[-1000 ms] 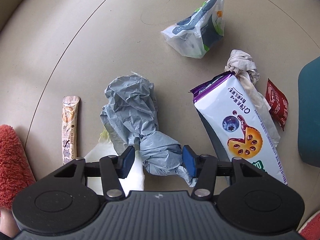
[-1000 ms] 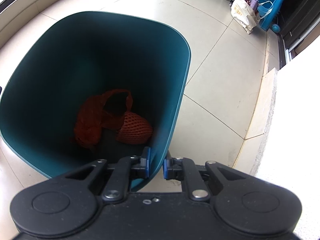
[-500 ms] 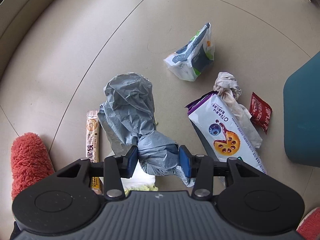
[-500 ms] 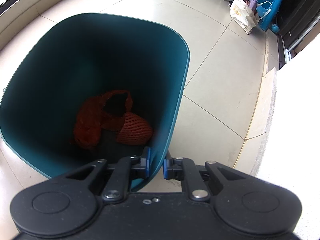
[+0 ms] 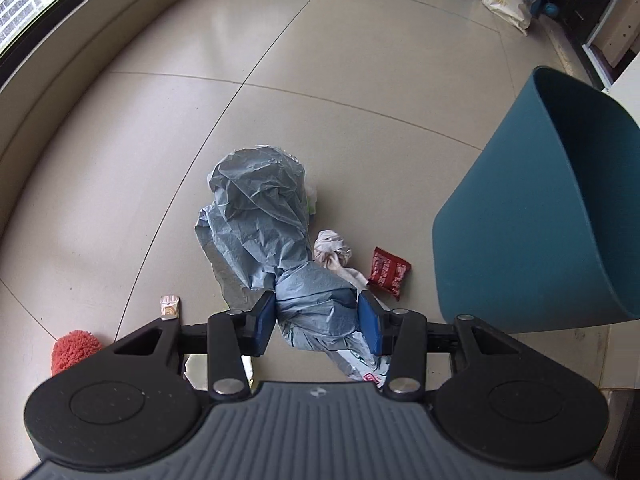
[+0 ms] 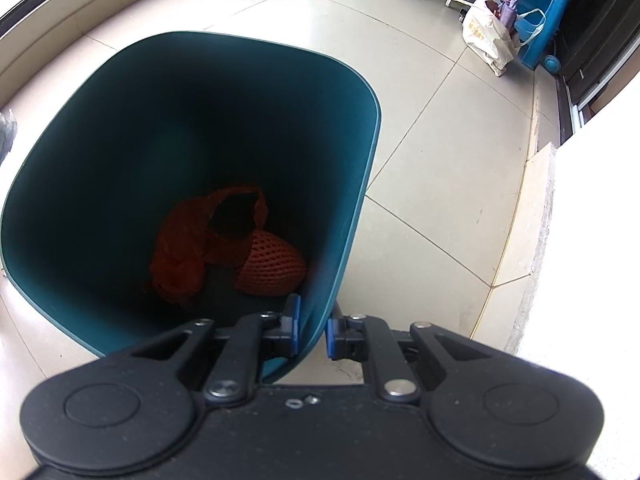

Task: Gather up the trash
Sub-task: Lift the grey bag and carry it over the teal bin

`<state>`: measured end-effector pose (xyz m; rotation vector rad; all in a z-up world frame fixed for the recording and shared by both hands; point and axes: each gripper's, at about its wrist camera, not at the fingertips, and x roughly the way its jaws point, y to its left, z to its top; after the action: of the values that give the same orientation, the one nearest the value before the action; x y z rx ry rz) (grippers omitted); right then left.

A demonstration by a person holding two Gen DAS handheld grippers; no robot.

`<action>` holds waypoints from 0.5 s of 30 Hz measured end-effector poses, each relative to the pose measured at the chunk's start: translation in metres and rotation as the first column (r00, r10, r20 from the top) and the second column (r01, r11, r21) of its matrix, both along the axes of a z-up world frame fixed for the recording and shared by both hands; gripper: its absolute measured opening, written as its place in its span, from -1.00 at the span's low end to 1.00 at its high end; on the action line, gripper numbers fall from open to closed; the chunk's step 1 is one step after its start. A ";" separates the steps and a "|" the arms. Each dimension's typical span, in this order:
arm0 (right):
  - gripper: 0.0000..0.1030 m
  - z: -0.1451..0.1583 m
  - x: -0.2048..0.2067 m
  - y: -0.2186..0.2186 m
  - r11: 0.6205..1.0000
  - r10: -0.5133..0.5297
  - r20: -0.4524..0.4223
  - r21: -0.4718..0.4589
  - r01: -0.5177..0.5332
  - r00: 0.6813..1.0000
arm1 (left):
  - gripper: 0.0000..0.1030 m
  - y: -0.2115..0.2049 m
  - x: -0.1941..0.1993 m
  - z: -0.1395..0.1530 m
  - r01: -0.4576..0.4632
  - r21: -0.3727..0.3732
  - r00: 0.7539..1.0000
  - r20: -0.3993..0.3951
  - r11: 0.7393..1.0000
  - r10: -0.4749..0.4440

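Observation:
A crumpled grey-blue plastic bag (image 5: 264, 224) hangs above the floor, and my left gripper (image 5: 316, 322) is shut on its bunched lower end. Below it on the tiles lie a white rag (image 5: 334, 250), a red sachet (image 5: 388, 272) and a printed snack wrapper (image 5: 360, 366), partly hidden by the bag. The teal bin (image 5: 532, 216) stands to the right of the left gripper. My right gripper (image 6: 312, 330) is shut on the teal bin's (image 6: 352, 216) near rim, one pad inside and one outside. At the bin's bottom lie an orange plastic bag (image 6: 184, 252) and an orange foam net (image 6: 272, 266).
A narrow stick wrapper (image 5: 170, 306) and a red fluffy slipper (image 5: 72, 350) lie at the lower left. A beige bag (image 6: 486, 36) leans on a blue stool (image 6: 528, 4) at the far right. A raised white step (image 6: 580, 280) borders the floor on the right.
My left gripper has risen with the grey-blue bag, so the litter looks smaller and the teal bin has come into view on the right. The right gripper has kept still on the rim.

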<state>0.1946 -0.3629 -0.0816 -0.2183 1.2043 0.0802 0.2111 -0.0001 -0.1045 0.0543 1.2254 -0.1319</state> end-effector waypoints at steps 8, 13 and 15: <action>-0.80 0.000 -0.002 -0.003 1.000 0.009 0.019 0.014 -0.009 1.000 | -0.16 -0.054 -0.010 0.063 0.139 -0.050 0.988 0.071 0.989 -0.135; -0.81 0.001 -0.006 -0.002 1.000 0.007 0.033 0.016 -0.007 0.999 | -0.16 -0.101 -0.016 0.087 0.245 -0.070 0.964 0.120 0.967 -0.235; -0.81 0.001 -0.008 -0.003 1.000 0.007 0.036 0.017 -0.008 0.999 | -0.16 -0.123 -0.016 0.092 0.287 -0.067 0.951 0.135 0.955 -0.277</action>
<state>0.1869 -0.3657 -0.0804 -0.2086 1.1668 0.0930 0.1953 -0.1229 -0.0123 0.1612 1.0805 -0.4253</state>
